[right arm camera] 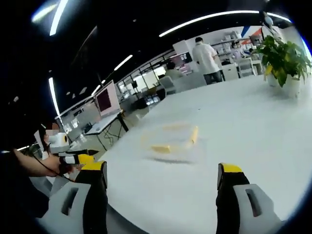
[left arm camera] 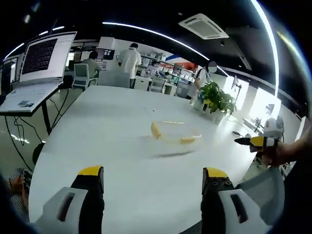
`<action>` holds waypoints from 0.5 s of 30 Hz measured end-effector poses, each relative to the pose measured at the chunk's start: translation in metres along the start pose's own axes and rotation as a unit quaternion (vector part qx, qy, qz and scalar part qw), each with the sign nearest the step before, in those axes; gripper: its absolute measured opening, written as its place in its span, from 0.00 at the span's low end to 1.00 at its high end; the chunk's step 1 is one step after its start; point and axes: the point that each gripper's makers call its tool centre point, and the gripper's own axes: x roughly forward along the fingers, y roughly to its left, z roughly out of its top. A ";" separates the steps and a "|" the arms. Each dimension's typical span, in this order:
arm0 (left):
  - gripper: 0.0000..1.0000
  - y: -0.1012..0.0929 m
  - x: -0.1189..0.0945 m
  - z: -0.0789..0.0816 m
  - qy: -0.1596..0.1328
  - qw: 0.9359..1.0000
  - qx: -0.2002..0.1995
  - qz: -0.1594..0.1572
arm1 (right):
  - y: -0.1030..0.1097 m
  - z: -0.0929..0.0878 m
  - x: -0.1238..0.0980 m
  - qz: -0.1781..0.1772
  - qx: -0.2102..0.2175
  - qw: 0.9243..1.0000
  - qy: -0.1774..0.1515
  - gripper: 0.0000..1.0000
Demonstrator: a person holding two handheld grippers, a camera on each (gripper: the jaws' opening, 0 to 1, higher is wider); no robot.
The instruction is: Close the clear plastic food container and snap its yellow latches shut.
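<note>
Sitting mid-frame on the white tabletop (left arm camera: 97,146), the clear container (left arm camera: 171,134) could skid if either spread, empty claw — left claw (left arm camera: 152,183), right claw (right arm camera: 162,178) — pushes a yellow latch (left arm camera: 155,130) sideways.

clear container (left arm camera: 173,134) faint against the white table (left arm camera: 107,141), its walls and lid position hard to tell, blurred in the right gripper view, both grippers' bodies cut off at the bottom edge, distant people too small
</note>
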 end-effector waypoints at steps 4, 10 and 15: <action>0.76 0.007 -0.001 0.009 -0.022 1.000 0.001 0.020 | 0.002 -0.006 -0.002 -0.003 -0.006 1.000 0.004 0.92; 0.74 -0.001 0.004 -0.009 0.000 0.999 0.028 0.017 | 0.008 -0.011 0.000 -0.008 -0.049 0.999 0.000 0.89; 0.72 -0.009 0.007 -0.012 0.009 0.998 0.065 0.012 | 0.014 -0.016 0.002 -0.004 -0.087 0.996 0.009 0.88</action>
